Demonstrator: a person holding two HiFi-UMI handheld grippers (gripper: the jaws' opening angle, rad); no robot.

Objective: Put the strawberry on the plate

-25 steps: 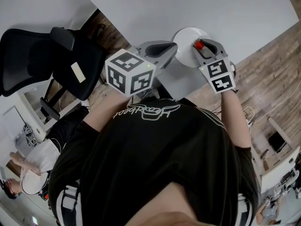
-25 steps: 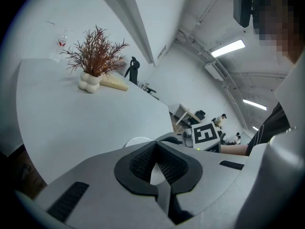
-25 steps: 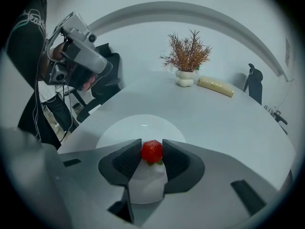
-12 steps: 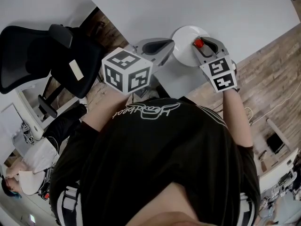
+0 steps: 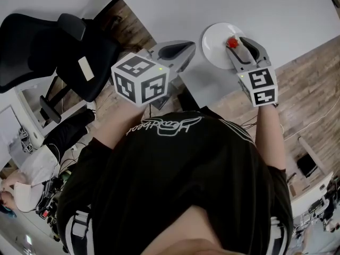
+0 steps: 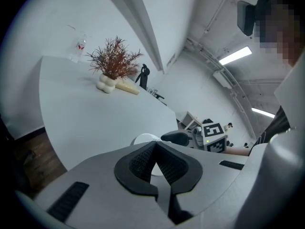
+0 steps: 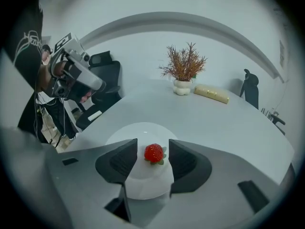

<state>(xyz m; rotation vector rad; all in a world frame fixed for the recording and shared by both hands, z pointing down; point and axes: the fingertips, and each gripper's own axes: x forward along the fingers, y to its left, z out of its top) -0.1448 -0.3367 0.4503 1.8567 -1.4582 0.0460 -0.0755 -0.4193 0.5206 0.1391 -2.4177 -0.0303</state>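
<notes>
Released from the pinch it sat in a moment ago, the strawberry (image 7: 154, 153) now lies on the plate (image 7: 143, 130), and the right gripper (image 7: 152, 144) has just been opening its jaws, which stand wide apart on either side of the fruit with a clear gap to each pad. In the right gripper view the berry rests near the plate's middle, leaning over rather than upright: its green leafy end faces back toward the camera and a little toward the right-hand jaw, while the red body points away and slightly left, so its long axis runs roughly along the line of the jaws. From the head view the strawberry (image 5: 232, 43) shows as a red spot on the plate (image 5: 217, 49), just ahead of the right gripper (image 5: 237, 42), near the front corner of the white table (image 5: 239, 4). The left gripper (image 6: 155, 147) has its jaws together, tips meeting with nothing between them; it hangs at the table's edge just beside the plate (image 5: 192, 48).
</notes>
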